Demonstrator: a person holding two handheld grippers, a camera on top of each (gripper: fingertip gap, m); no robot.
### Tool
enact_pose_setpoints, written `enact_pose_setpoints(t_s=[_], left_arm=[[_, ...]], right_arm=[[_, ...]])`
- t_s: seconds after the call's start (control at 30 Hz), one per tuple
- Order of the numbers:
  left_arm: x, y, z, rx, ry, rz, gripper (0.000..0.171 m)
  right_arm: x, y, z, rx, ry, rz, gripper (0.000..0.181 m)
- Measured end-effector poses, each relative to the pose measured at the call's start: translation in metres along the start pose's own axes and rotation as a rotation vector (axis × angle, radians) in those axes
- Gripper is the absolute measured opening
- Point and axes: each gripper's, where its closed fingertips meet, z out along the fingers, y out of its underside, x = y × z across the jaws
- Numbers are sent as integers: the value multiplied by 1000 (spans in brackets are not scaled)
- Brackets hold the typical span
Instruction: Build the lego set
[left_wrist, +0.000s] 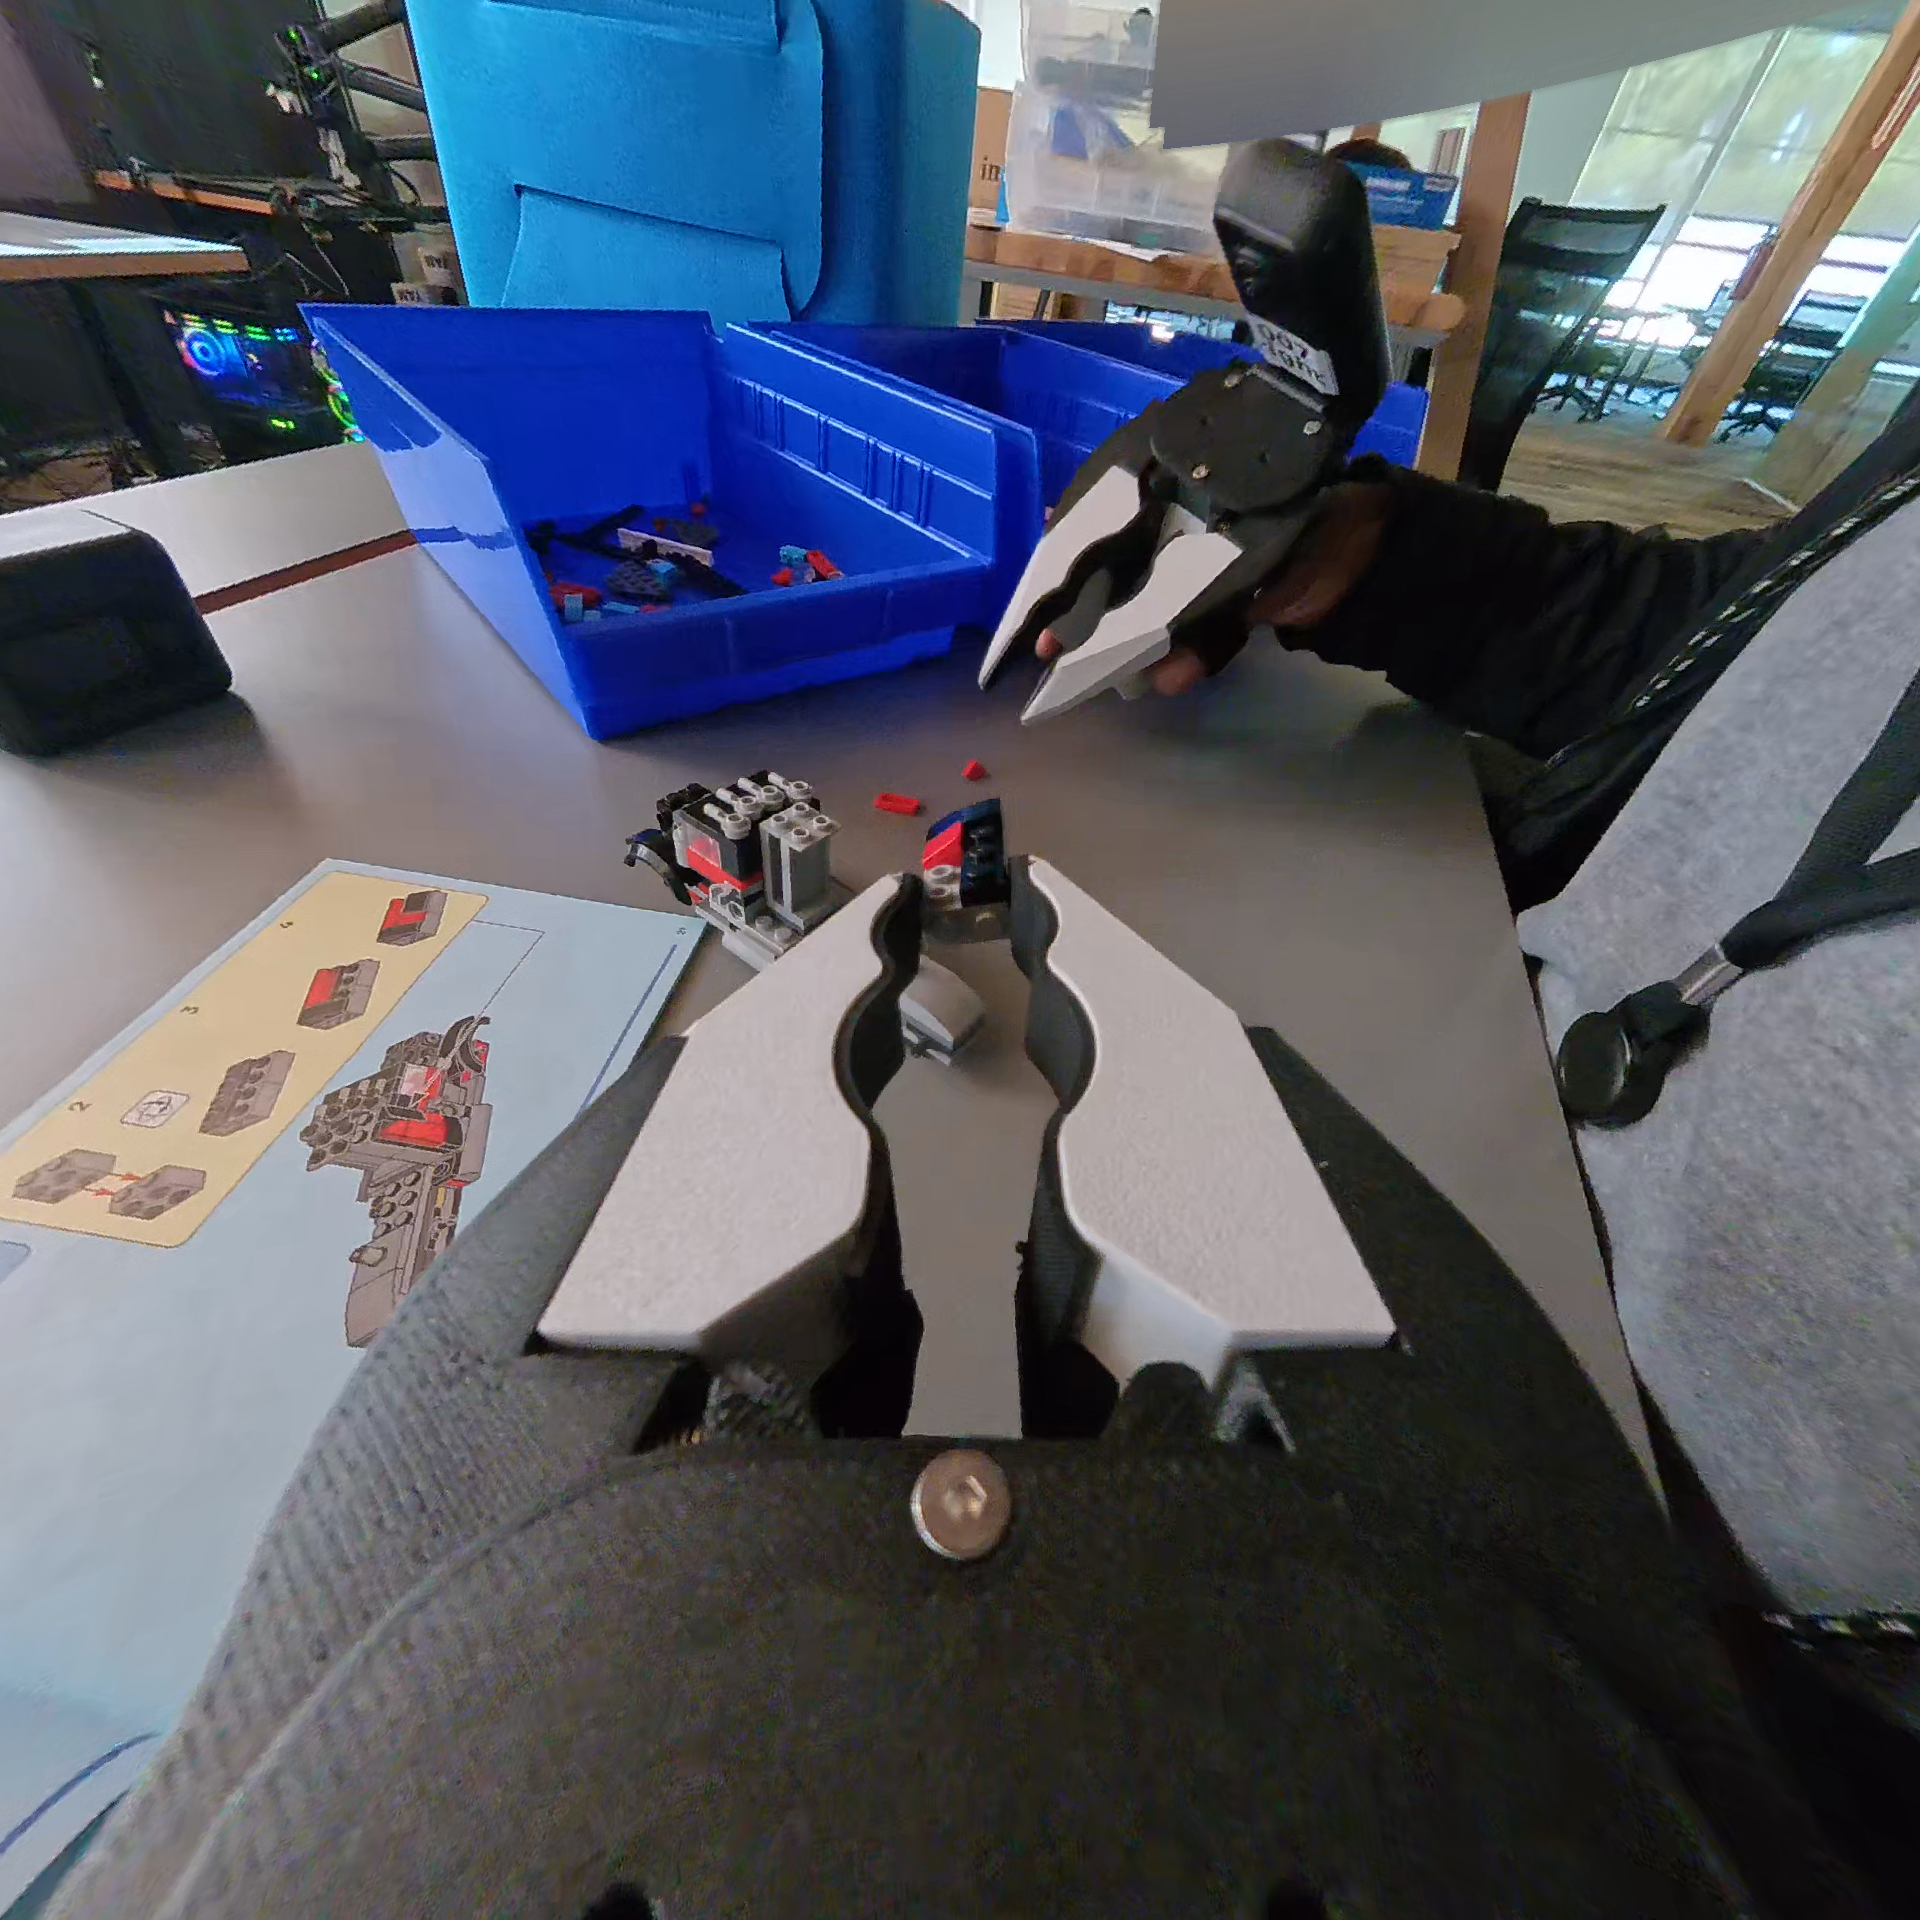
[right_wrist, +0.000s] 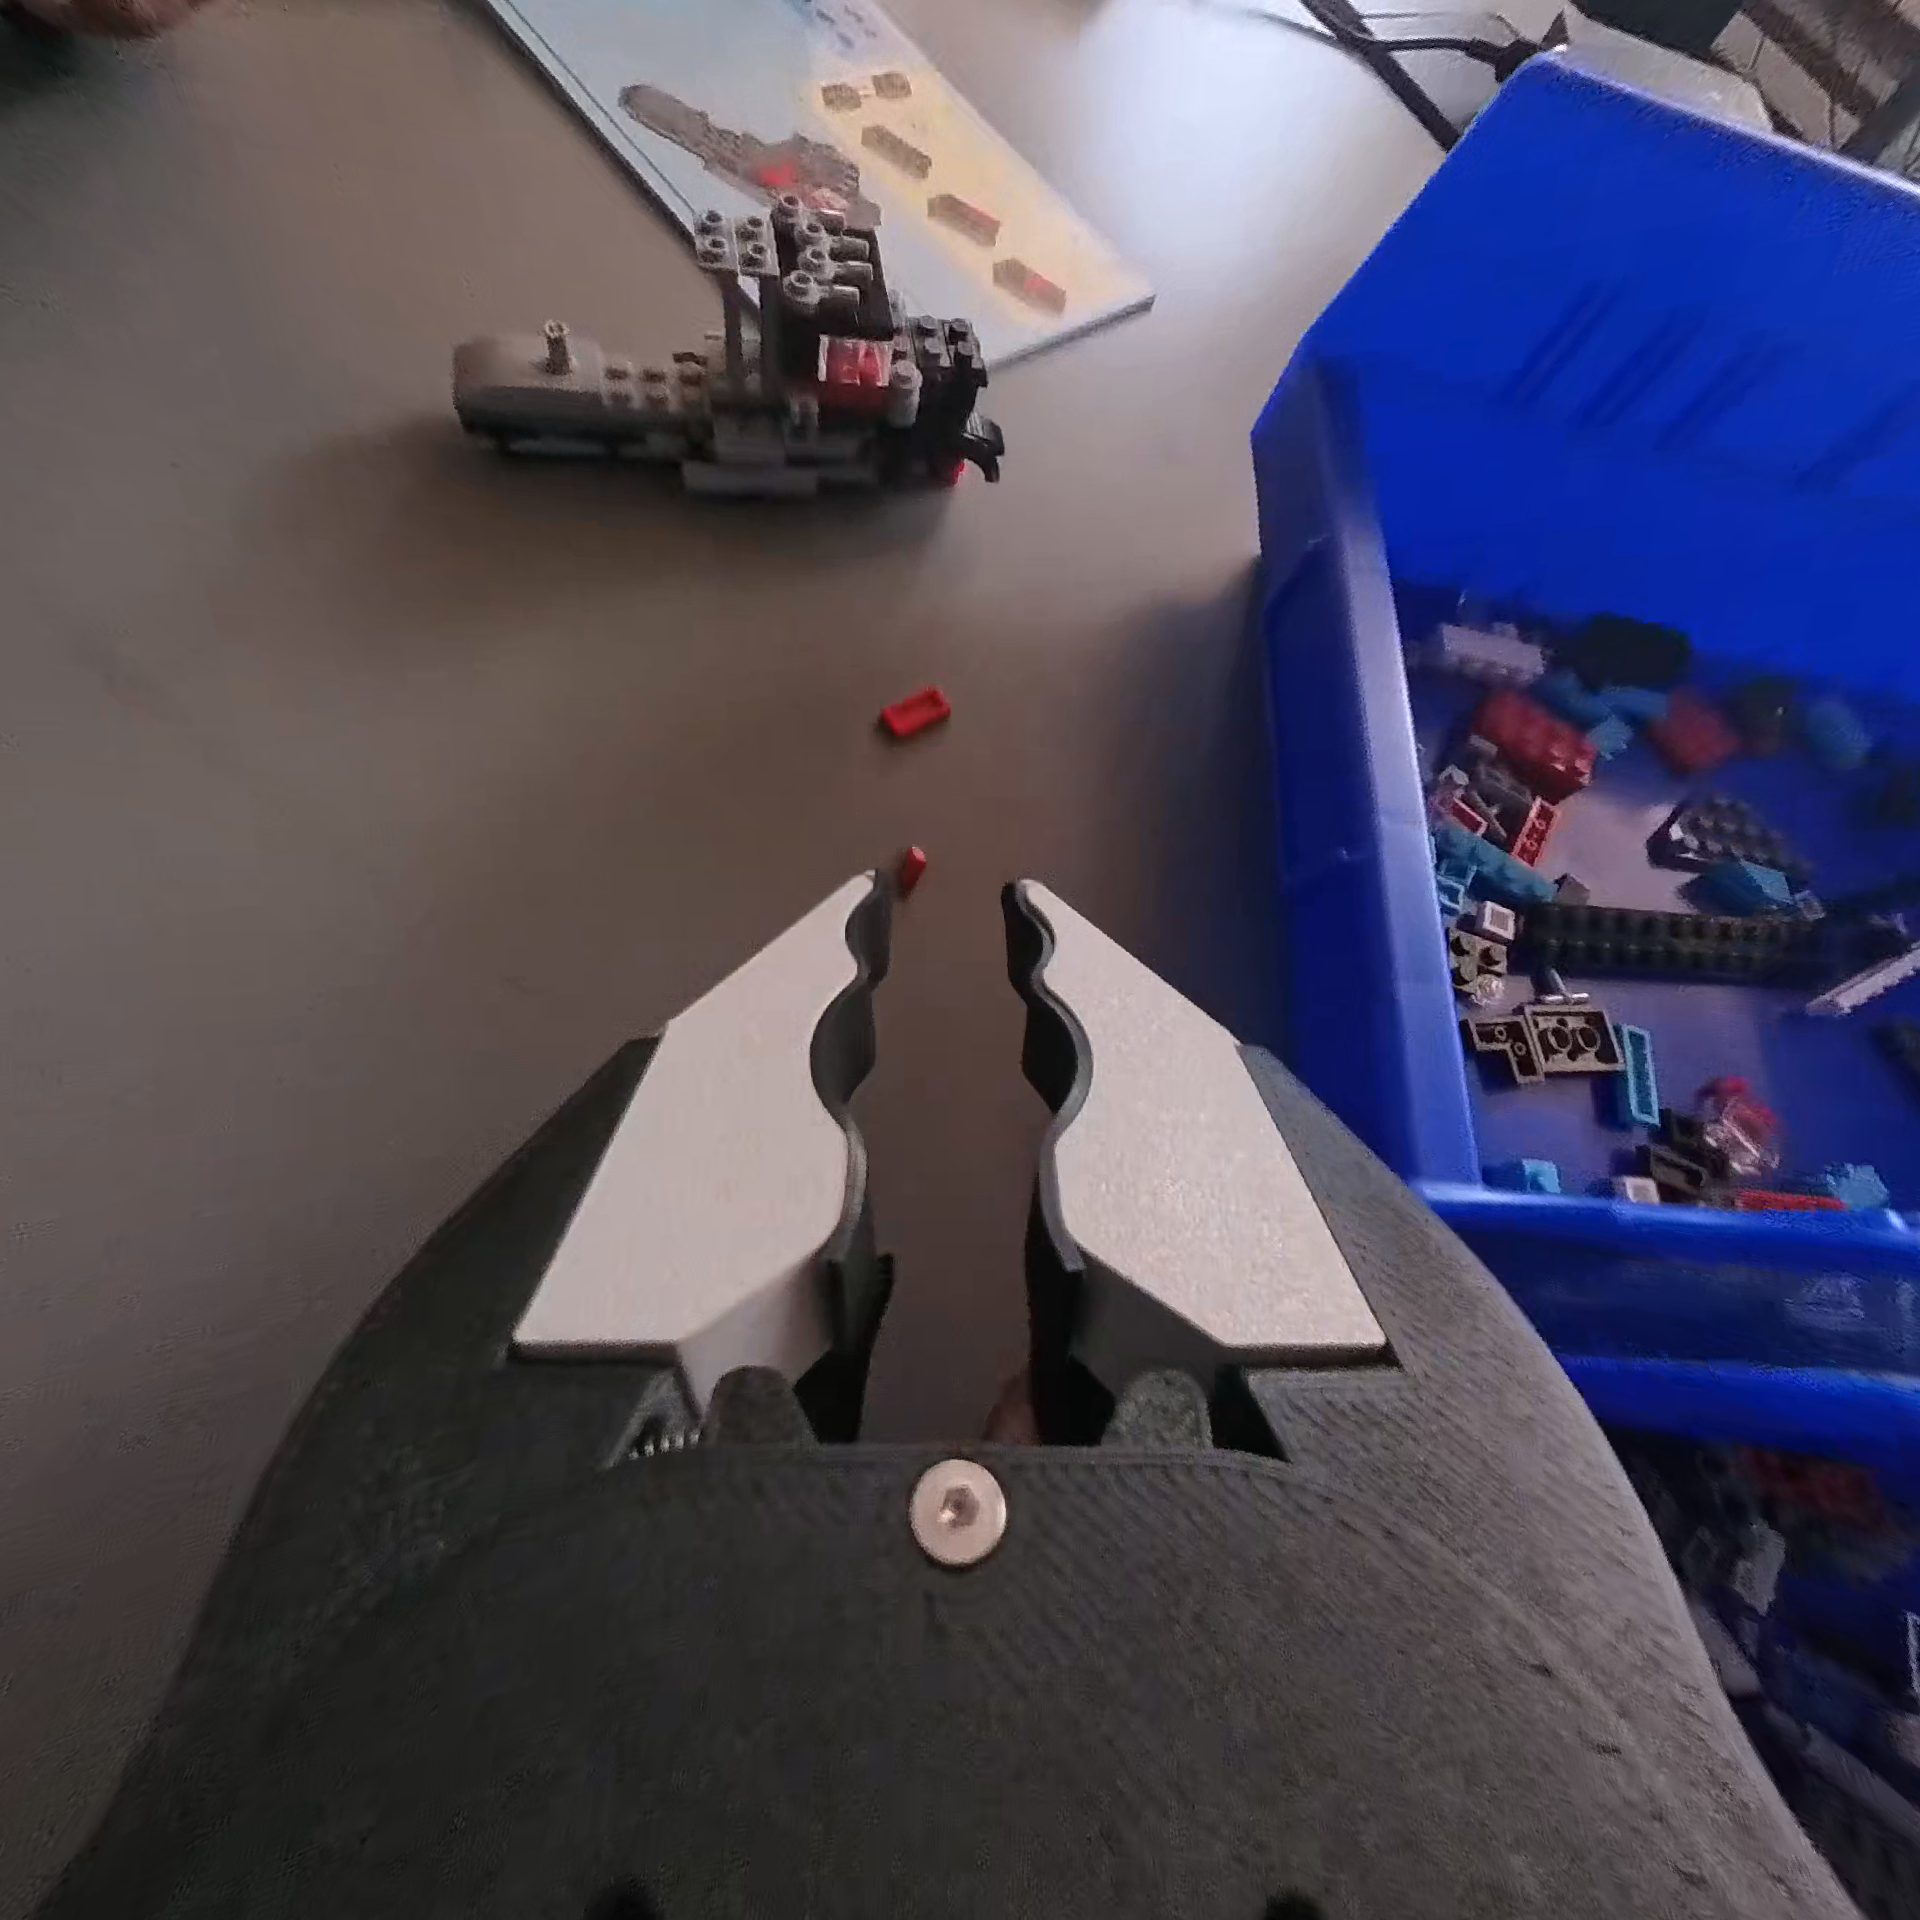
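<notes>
Left claw holds a sub-assembly; right claw is empty.

Left view: my left gripper (left_wrist: 966, 883) is clamped on a small brick cluster (left_wrist: 966, 857), beside the grey model (left_wrist: 743, 857) and the blue bin (left_wrist: 665, 499). Right view: my right gripper (right_wrist: 940, 894), narrowly parted, has a small red piece (right_wrist: 912, 871) at its left tip; a red plate (right_wrist: 916, 713) lies beyond.

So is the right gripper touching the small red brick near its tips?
Apart. In the left wrist view the right gripper hangs above the table, and the small red brick lies clear below.
</notes>
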Motion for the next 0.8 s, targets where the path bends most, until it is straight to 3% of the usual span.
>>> enact_pose_setpoints(t_s=[0.4,0.6,0.63,0.8], left_arm=[[-4,3,2,-22,-36,22,17],[-4,4,3,-36,-41,36,17],[-4,5,3,-38,-42,41,17],[-3,5,3,-42,-44,57,17]], right_arm=[[-11,-16,53,-109,-44,59,22],[-11,-15,59,-139,1,30,9],[-12,-17,59,-131,-5,25,0],[-17,-28,53,-71,-47,39,0]])
